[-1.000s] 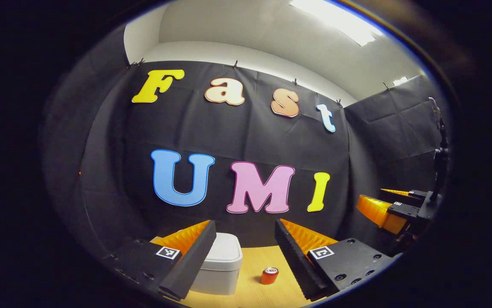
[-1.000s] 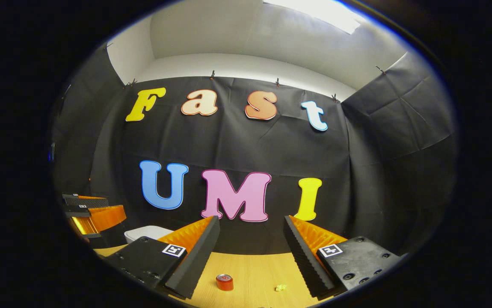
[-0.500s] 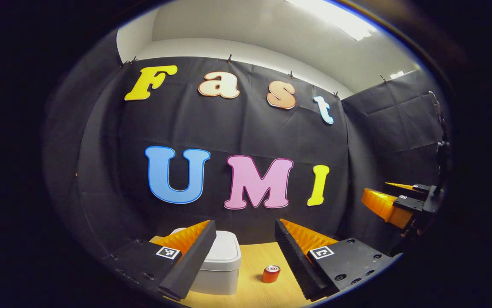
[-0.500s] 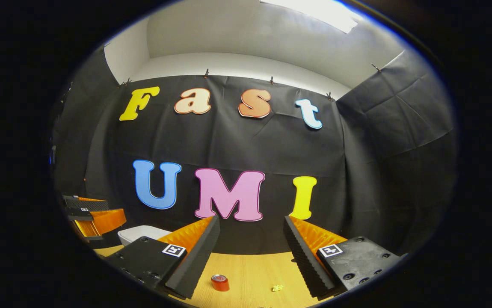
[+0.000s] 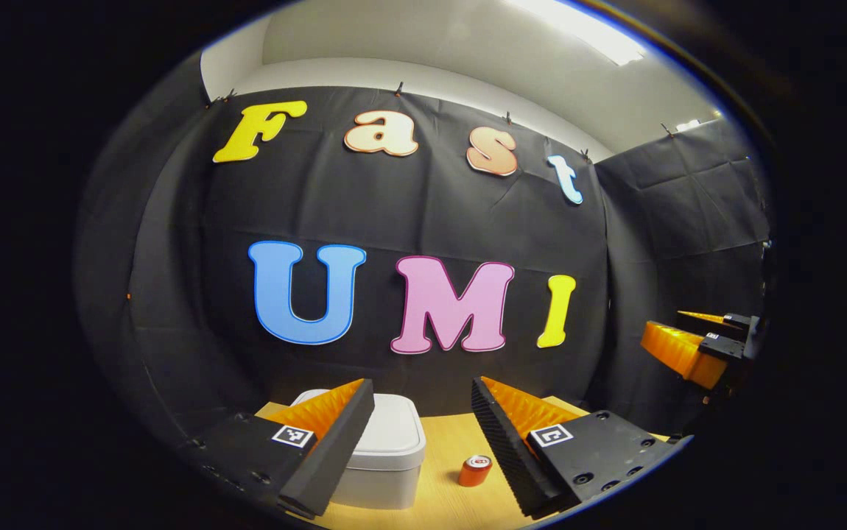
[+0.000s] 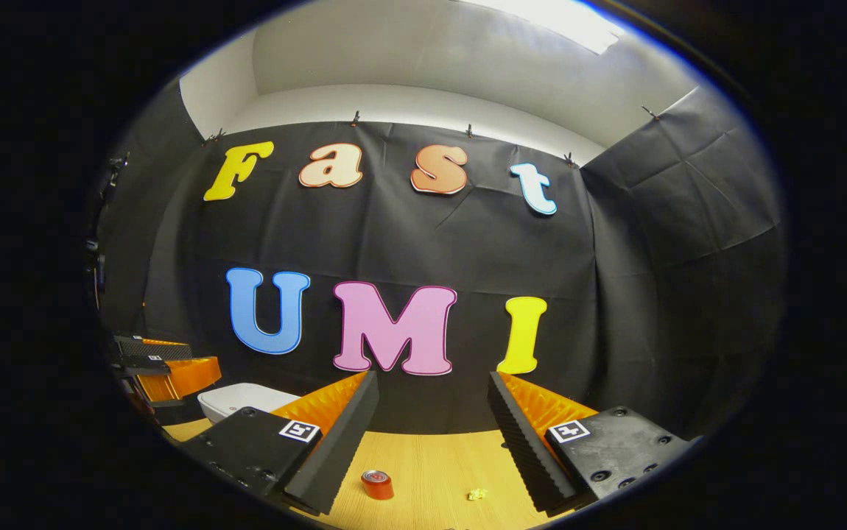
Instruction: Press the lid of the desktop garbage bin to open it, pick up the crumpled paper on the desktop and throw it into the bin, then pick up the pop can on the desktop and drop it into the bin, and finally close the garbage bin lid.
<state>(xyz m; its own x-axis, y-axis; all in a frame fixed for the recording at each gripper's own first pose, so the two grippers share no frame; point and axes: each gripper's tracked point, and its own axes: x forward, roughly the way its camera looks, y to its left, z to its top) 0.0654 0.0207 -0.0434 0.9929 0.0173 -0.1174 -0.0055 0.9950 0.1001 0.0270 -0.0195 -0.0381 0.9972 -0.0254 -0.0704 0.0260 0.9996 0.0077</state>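
In the left gripper view, the left gripper (image 5: 423,442) was held above the near edge of the wooden table (image 5: 444,492), its two fingers spread wide with nothing between them. The white bin (image 5: 387,460) stood on the table just beyond the left finger, which covered its left side; its lid (image 5: 394,434) was down. The red can (image 5: 474,470) stood upright on the table to the right of the bin, near it but apart, close beside the inner edge of the right finger. At the far right of this view the other gripper (image 5: 700,342) hung in the air, well clear of the table; how far its fingers were parted could not be told from there.

In the right gripper view, the right gripper (image 6: 434,442) was likewise wide open and empty above the table (image 6: 438,460). The can (image 6: 377,485) stood on the wood between the fingers, nearer the left one. The small crumpled paper (image 6: 476,494) lay on the table to the right of the can, apart from it. The bin (image 6: 236,401) showed at the left, partly behind the left finger, with the left gripper (image 6: 162,364) just above and to the left of it.
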